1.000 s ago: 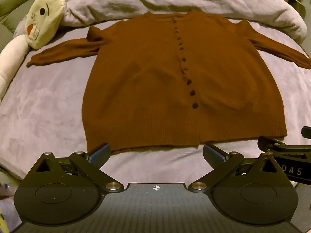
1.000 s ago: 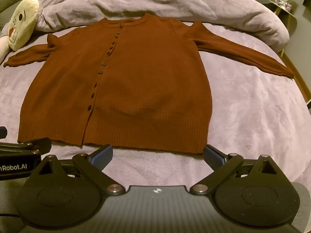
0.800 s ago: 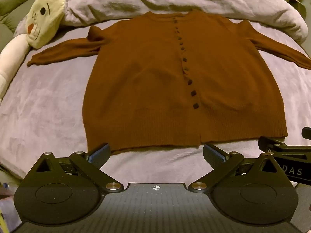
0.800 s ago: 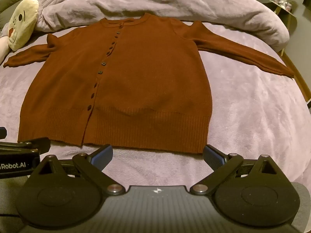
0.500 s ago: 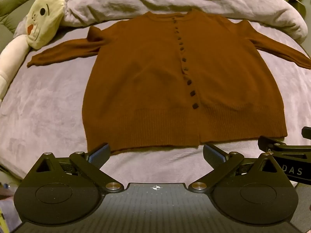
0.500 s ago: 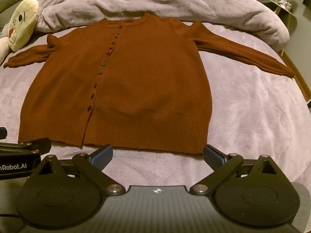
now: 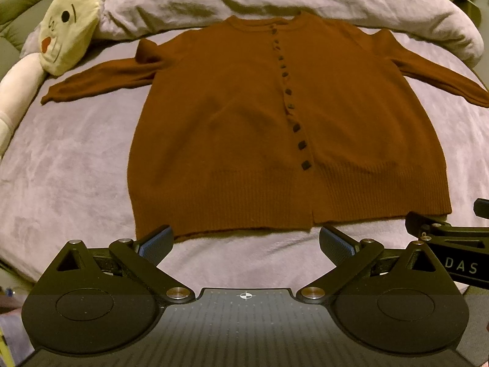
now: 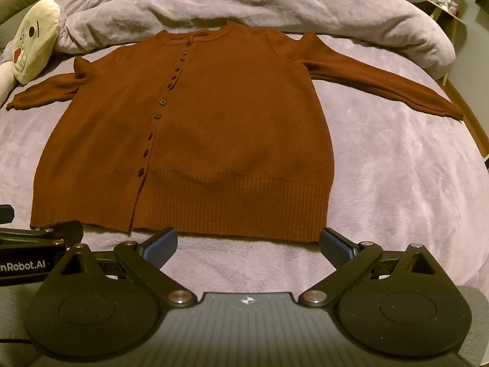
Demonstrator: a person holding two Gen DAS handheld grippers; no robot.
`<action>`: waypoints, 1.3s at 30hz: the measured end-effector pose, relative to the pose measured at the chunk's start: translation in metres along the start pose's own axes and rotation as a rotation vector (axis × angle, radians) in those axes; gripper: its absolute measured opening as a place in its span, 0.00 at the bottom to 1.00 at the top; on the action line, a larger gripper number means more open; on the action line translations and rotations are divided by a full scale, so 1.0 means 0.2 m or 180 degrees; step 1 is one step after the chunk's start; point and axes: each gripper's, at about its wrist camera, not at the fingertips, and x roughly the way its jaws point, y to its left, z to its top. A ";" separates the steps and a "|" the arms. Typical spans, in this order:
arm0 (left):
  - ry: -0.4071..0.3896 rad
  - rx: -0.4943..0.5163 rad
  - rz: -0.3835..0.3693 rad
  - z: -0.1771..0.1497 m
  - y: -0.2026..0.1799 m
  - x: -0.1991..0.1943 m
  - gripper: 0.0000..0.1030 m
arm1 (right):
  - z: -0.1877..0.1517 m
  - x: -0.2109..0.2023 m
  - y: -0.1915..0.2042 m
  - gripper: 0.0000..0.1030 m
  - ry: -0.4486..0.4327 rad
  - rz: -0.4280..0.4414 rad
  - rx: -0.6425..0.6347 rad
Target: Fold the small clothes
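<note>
Nothing is folded yet. The cardigan lies flat and buttoned on the bed, collar at 12 o'clock, hem at 6, one sleeve out toward 9 o'clock and the other toward 3. Every fold remains. Your left tool and right tool both hover spread wide and empty just short of the hem. A duvet bunches beyond the collar, and a plush sits just beside the 9 o'clock cuff; neither blocks you.

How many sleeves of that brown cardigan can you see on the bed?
2. One sleeve stretches left toward the plush toy; the other sleeve stretches right across the bed cover. Neither is folded in.
</note>
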 end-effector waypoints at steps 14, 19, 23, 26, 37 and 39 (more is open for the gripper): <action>-0.0001 -0.0001 -0.0009 0.00 0.00 0.00 1.00 | 0.00 0.00 -0.01 0.96 -0.0024 0.0039 0.0065; -0.0001 0.0004 -0.0004 -0.01 0.00 0.00 1.00 | -0.01 0.00 -0.01 0.96 -0.0029 0.0057 0.0089; 0.0000 -0.0002 -0.0008 -0.02 0.00 0.00 1.00 | -0.01 -0.01 -0.02 0.96 -0.0040 0.0078 0.0117; 0.0006 -0.0001 -0.0008 -0.02 0.00 0.00 1.00 | -0.01 -0.01 -0.03 0.96 -0.0050 0.0083 0.0128; 0.0016 -0.0016 -0.0010 -0.02 0.00 0.00 1.00 | -0.01 -0.01 -0.03 0.96 -0.0038 0.0107 0.0168; 0.0017 -0.0014 -0.0012 -0.02 0.00 0.01 1.00 | -0.01 -0.01 -0.03 0.96 -0.0029 0.0126 0.0199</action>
